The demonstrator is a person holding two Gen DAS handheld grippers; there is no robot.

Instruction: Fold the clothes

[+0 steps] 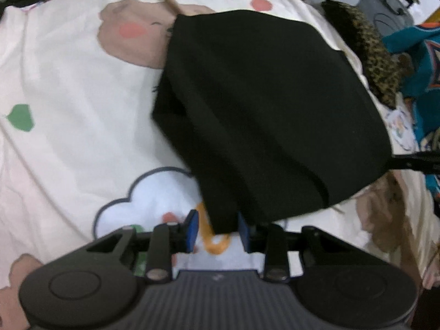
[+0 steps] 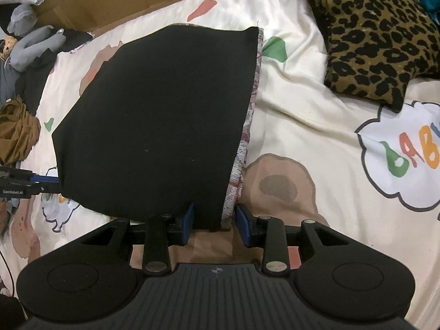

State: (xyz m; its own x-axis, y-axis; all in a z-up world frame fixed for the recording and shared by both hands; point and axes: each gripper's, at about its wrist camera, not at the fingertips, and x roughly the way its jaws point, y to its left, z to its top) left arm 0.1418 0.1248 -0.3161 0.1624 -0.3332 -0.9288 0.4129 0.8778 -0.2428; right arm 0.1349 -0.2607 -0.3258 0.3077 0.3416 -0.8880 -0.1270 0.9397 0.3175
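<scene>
Fingers of my left gripper [image 1: 218,232] and right gripper [image 2: 216,224] each pinch a near corner of the black garment [image 2: 154,121], hanging mid-fold over the cartoon-print bedsheet [image 2: 302,126]. I judge it half done; laying flat remains.

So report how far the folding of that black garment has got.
Done: the black garment is already doubled into a compact panel. In hand: the left gripper and right gripper each pinch a near corner, holding it over the bedsheet. Left: laying it flat; the leopard-print garment looks unfolded.
</scene>
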